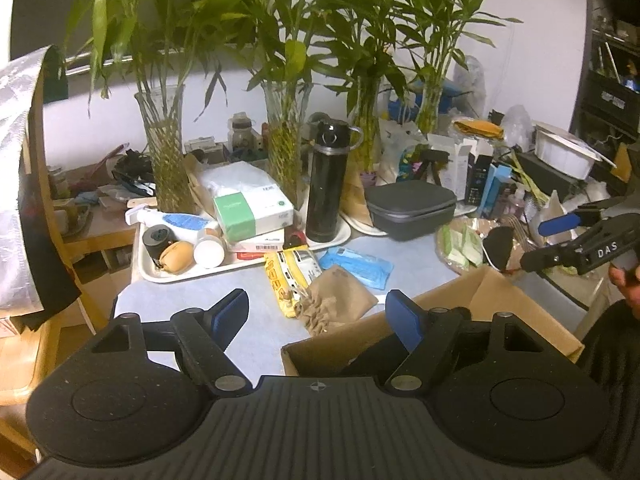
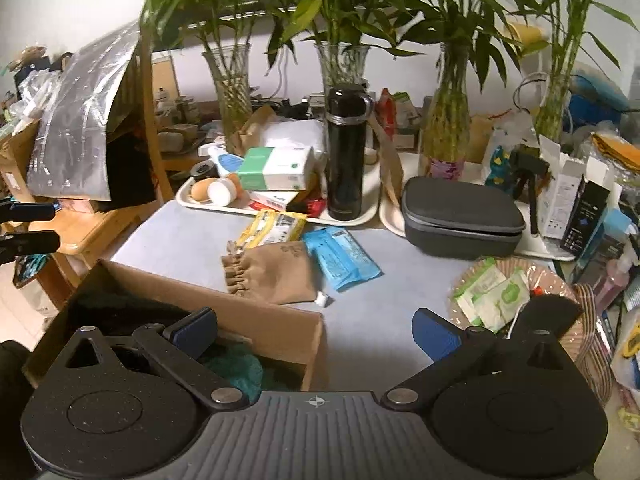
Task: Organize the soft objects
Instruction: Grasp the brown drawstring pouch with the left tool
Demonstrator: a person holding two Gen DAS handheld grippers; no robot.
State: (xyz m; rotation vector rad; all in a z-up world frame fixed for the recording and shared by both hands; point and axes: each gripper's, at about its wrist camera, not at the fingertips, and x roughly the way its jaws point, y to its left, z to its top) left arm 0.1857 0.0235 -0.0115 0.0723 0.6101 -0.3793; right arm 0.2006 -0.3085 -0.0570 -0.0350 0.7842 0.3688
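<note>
A tan drawstring pouch [image 1: 336,300] [image 2: 272,272] lies on the blue-grey table, touching the far wall of an open cardboard box [image 1: 480,300] [image 2: 200,292]. Inside the box I see a teal soft item [image 2: 236,368] and a black soft item [image 2: 120,312]. My left gripper [image 1: 320,316] stands open with nothing between its fingers, hovering just short of the pouch at the box's left corner; it also shows at the left edge as the left gripper [image 2: 28,226]. My right gripper [image 2: 316,330] is open and empty over the box's right end; the right gripper [image 1: 540,242] appears at the far right.
A blue packet [image 2: 340,258] and a yellow packet [image 2: 272,228] lie beside the pouch. Behind stand a black flask [image 2: 346,152], a grey zip case [image 2: 460,216], a cluttered white tray [image 1: 168,276] and glass vases of bamboo. Wet-wipe packs [image 2: 492,292] rest at right.
</note>
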